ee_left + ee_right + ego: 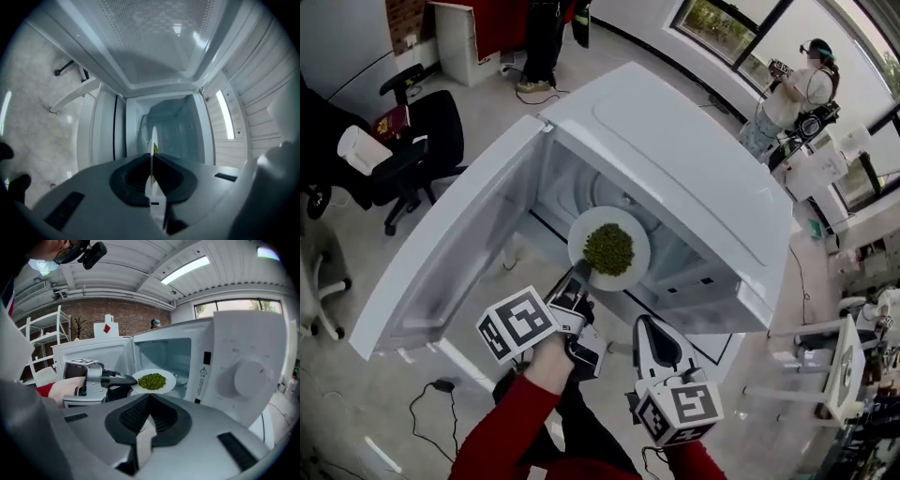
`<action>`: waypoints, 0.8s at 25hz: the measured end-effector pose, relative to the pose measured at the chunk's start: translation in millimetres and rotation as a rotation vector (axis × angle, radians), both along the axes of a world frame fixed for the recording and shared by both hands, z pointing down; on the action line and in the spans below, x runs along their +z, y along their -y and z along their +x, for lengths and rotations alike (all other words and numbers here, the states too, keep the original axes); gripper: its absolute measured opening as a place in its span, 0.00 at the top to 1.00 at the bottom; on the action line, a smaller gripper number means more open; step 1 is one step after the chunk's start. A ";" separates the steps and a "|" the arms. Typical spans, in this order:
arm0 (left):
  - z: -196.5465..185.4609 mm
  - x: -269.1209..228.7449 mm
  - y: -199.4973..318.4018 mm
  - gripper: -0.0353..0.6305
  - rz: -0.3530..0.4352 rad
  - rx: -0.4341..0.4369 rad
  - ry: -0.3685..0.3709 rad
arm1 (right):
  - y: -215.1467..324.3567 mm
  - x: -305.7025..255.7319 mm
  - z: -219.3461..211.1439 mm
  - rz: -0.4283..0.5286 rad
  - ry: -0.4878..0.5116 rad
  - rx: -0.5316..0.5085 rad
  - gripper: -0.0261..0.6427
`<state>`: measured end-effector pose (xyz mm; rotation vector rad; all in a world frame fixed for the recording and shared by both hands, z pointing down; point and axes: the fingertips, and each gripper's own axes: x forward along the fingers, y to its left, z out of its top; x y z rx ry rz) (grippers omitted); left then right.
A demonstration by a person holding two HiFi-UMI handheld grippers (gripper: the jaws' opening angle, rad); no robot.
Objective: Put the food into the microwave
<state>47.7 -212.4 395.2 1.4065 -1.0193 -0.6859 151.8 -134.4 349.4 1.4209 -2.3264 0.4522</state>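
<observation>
While the door (450, 253) stands open, the plate (586, 225) of green food (608, 248) is at the microwave (694, 150) opening.
Left tool (578, 274) clamped on the plate's near rim, holding it up. Right tool (647, 325) jaws together, nothing in them, just beside the left.

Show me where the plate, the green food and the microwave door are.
plate (579, 231), head view: bare white rim left of the food.
green food (609, 248), head view: middle of the heap.
microwave door (441, 253), head view: inner face, door open.
</observation>
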 end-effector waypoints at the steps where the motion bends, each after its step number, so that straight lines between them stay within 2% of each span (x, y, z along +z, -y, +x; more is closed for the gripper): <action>1: -0.3 2.1 6.7 0.91 0.004 -0.027 -0.012 | 4.6 3.7 -1.3 0.000 -0.010 -0.021 0.94; 4: -0.5 7.8 29.6 0.91 0.011 -0.091 -0.052 | 21.1 12.6 -5.4 0.008 -0.039 -0.077 0.94; 8: 2.8 5.6 60.0 0.91 0.022 -0.105 -0.072 | 35.5 23.4 -10.4 -0.004 -0.071 -0.112 0.94; 15: 9.0 3.7 103.4 0.91 0.027 -0.103 -0.027 | 56.0 31.5 -13.3 0.038 -0.118 -0.172 0.94; 20: 11.0 0.1 126.5 0.91 0.020 -0.056 0.025 | 62.6 39.4 -18.2 0.006 -0.122 -0.182 0.94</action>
